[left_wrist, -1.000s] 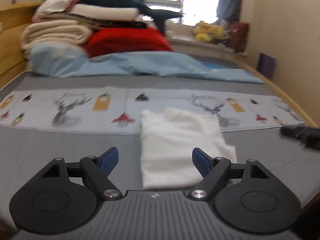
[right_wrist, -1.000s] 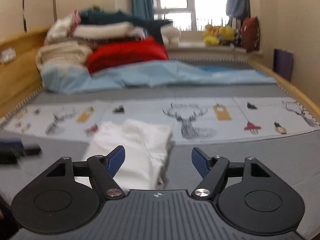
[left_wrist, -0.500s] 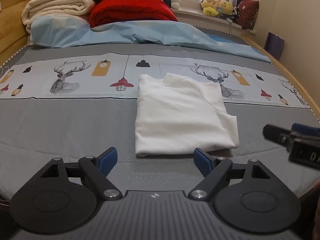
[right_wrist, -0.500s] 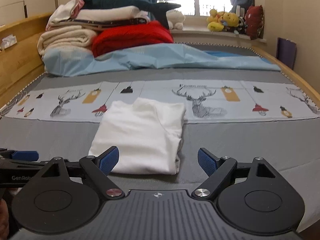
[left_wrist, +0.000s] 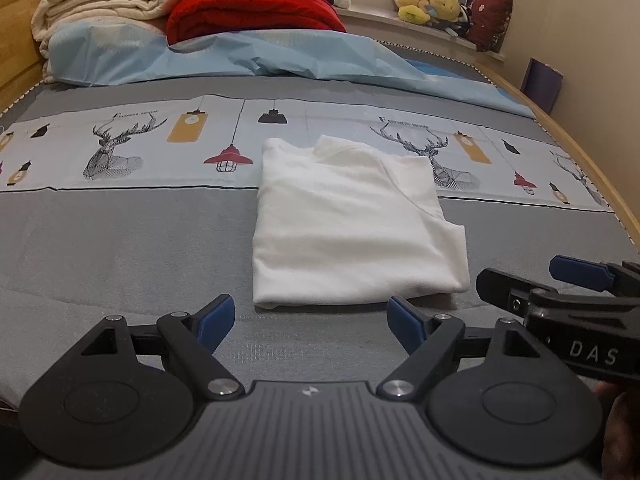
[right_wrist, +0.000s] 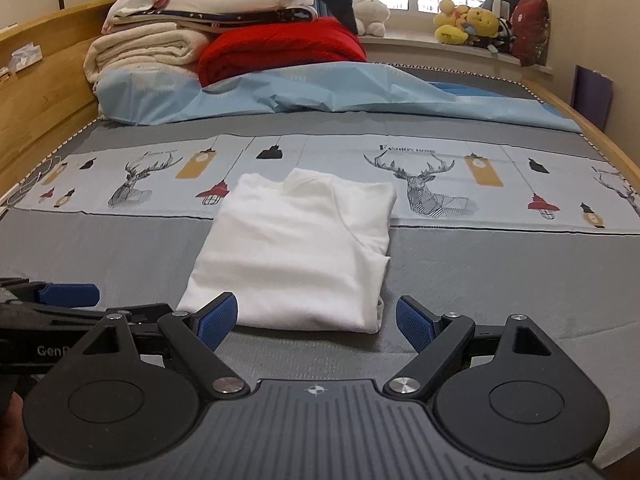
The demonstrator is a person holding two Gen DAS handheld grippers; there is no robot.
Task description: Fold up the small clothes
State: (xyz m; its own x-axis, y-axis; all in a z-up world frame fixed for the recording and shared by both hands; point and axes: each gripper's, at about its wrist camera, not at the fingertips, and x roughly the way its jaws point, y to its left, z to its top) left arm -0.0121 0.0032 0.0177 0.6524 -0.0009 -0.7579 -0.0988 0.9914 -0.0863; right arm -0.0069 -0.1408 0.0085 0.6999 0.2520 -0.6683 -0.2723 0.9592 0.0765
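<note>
A white garment [left_wrist: 348, 224] [right_wrist: 304, 252], folded into a rough rectangle, lies flat on the grey bed cover. My left gripper [left_wrist: 308, 320] is open just short of its near edge, nothing between the blue pads. In the right wrist view my right gripper [right_wrist: 316, 320] is open too, its jaws spanning the garment's near edge without touching it. Each gripper shows in the other's view: the right one [left_wrist: 560, 280] at the right edge, the left one [right_wrist: 52, 300] at the left edge.
The bed cover [right_wrist: 120, 264] has a pale printed band of deer and lamps. Stacked blankets and a red quilt [right_wrist: 280, 48] sit on a light blue sheet [left_wrist: 260, 56] at the far end. Wooden frame [right_wrist: 36, 96] on the left, plush toys [right_wrist: 468, 24] on the window sill.
Both grippers tipped downward and came closer to the garment's near edge. The right gripper slid further into the left wrist view. Both stayed open.
</note>
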